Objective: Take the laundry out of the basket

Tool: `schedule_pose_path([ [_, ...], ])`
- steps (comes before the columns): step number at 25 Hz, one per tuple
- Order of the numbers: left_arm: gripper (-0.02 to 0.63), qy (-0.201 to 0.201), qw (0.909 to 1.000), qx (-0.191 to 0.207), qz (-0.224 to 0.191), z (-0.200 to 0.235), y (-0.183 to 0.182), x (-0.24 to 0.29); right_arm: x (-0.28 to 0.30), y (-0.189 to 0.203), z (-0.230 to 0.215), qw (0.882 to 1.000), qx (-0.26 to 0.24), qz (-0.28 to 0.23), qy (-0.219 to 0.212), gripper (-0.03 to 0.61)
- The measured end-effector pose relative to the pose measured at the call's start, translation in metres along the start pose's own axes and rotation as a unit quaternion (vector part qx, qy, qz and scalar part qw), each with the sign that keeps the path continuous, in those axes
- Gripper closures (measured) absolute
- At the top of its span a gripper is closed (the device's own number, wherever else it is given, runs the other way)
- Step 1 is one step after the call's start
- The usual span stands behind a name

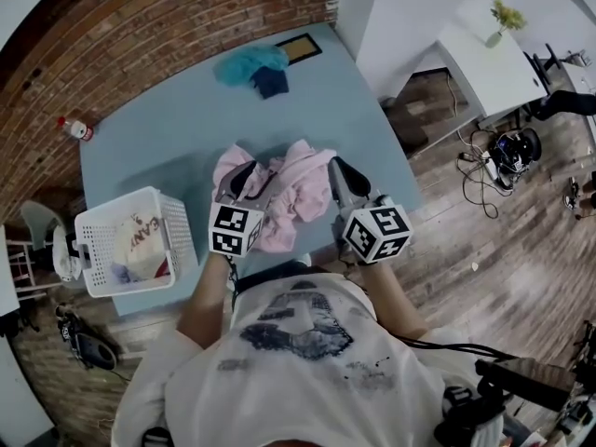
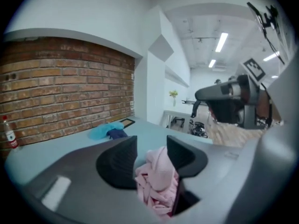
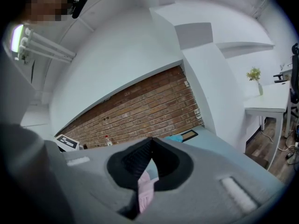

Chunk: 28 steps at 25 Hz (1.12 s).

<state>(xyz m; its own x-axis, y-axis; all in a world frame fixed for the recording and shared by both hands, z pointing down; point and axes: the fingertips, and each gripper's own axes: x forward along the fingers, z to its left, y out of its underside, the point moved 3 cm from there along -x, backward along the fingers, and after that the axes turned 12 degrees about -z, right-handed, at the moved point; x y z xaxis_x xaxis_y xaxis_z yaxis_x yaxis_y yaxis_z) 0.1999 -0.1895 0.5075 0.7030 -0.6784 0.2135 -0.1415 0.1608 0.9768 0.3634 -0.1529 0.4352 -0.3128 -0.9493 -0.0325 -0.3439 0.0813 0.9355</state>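
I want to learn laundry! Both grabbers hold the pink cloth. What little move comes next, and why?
Probably lower the pink cloth onto the blue table and let go: the left gripper and right gripper both pinch it, and the white basket still holds more laundry.

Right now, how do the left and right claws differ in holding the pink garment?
The left claw stands partly apart around a thick bunch of the pink garment; the right claw meets at its tips, pinching a thin fold. The left claw takes the garment's left side, the right claw its right. Both grip the same garment.
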Motion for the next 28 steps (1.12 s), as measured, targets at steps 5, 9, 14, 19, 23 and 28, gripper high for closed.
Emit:
schedule_pose_path([
  [5,0.476,-0.044,0.9983,0.012,-0.036,0.01,-0.028,-0.022,0.011,0.002,0.011,1.0,-0.003,0.002,-0.021,0.58],
  [9,0.586,-0.089,0.9942,0.009,-0.061,0.022,-0.045,-0.039,0.017,0.008,0.018,0.999,-0.001,0.009,-0.032,0.58],
  [14,0.623,-0.111,0.9903,0.004,-0.083,0.031,-0.056,-0.05,0.023,0.012,0.027,0.999,-0.001,0.015,-0.047,0.58],
  [19,0.623,-0.116,0.9901,0.003,-0.079,0.034,-0.051,-0.055,0.024,0.015,0.029,0.999,-0.001,0.018,-0.05,0.58],
  [23,0.623,-0.122,0.9893,-0.006,-0.08,0.036,-0.049,-0.056,0.025,0.015,0.029,0.999,0.001,0.02,-0.05,0.58],
  [28,0.623,-0.115,0.9903,-0.002,-0.078,0.035,-0.049,-0.055,0.025,0.015,0.029,0.999,0.0,0.02,-0.048,0.58],
])
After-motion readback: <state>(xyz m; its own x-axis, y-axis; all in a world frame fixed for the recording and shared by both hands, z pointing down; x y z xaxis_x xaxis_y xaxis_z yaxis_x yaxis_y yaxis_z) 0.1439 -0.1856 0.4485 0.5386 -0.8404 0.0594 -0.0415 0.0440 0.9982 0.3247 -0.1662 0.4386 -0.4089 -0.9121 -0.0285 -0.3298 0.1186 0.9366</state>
